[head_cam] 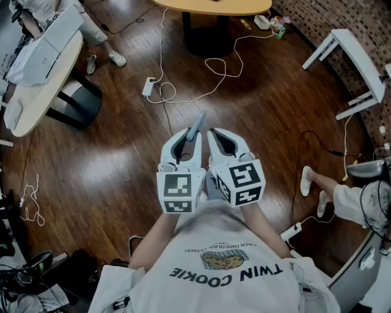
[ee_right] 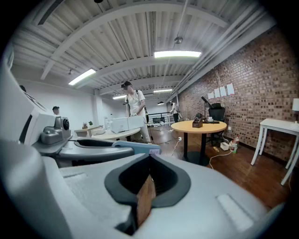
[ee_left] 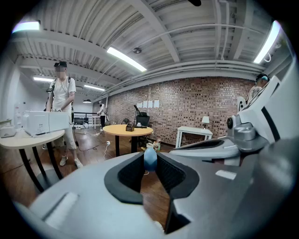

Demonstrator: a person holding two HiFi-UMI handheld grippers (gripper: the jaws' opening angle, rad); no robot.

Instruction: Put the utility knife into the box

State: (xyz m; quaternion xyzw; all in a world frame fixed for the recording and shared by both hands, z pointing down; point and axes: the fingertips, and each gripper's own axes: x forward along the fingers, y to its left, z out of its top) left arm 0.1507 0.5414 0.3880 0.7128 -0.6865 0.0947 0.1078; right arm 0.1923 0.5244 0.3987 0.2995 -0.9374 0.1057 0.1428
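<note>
I hold both grippers side by side at chest height above a dark wooden floor. My left gripper [head_cam: 188,137] [ee_left: 150,161] is shut on a blue-grey utility knife [head_cam: 197,125] [ee_left: 150,157], whose end sticks forward past the jaws. In the right gripper view the knife [ee_right: 138,148] shows just left of the jaws. My right gripper [head_cam: 221,137] [ee_right: 148,164] is shut on a thin edge of brown cardboard [ee_right: 145,200], which stands upright between the pads. How much cardboard hangs below is hidden, so I cannot tell whether it is a whole box.
A round yellow table [head_cam: 211,6] [ee_right: 198,126] stands ahead, a pale round table [head_cam: 36,73] with a white printer at far left. White cables and a power strip [head_cam: 148,87] lie on the floor. A white side table [head_cam: 357,58] and another person's feet [head_cam: 311,183] are at right.
</note>
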